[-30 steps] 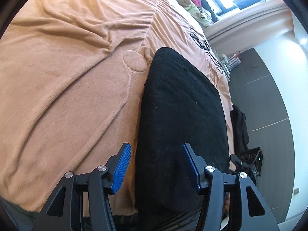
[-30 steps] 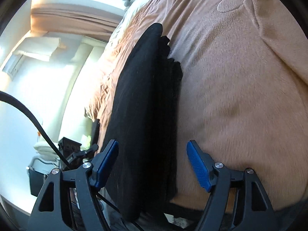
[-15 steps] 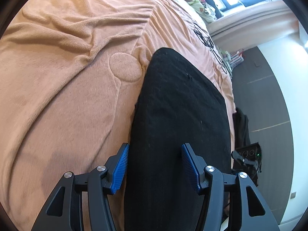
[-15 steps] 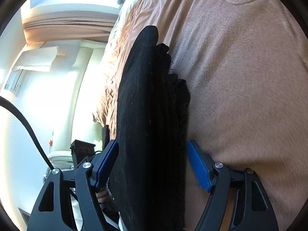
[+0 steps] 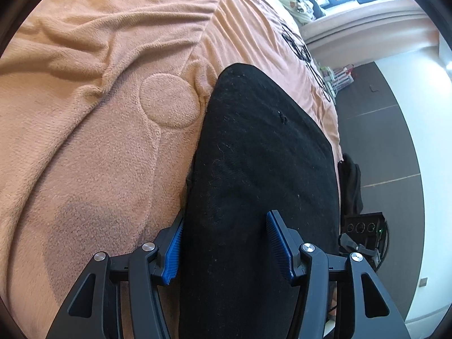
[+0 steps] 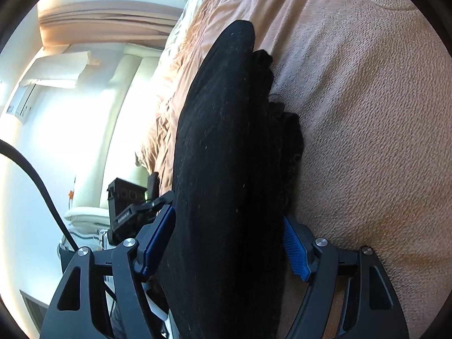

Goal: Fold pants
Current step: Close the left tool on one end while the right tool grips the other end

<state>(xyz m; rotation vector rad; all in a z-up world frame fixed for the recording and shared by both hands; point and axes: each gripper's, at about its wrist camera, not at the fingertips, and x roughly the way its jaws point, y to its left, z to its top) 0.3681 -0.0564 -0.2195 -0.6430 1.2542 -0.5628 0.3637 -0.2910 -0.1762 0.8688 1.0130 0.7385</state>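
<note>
**Both grippers straddle the folded pants, set to take hold**

The black, lint-flecked fabric pants [image 5: 262,175] lie as a long folded bundle on the bed, near its edge, on a peach-orange fleece blanket [image 5: 93,130]. The left gripper [image 5: 224,247] has its blue ribbed pads spread either side of the near end of the bundle: one pad sits right at the cloth's edge, the other stands over the dark fabric, and neither visibly pinches it. The right gripper [image 6: 227,244] likewise stands apart around the stacked layers, whose ragged edges show toward the blanket side; its pads look just beside the cloth, not squeezing it.

To do this step well, I judge both grippers should catch every layer of the stack before closing, since the loose lower layers on the right could slip out and undo the fold. Closing and lifting together, at matching height, should keep the bundle from sagging or twisting.

The blanket is soft and wrinkled, with a raised round patch [image 5: 169,100] sewn in beside the pants, so the cloth may drag on it. Beyond the bed are a bright window, pale curtains, a dark floor and some black equipment [image 5: 364,233].
</note>
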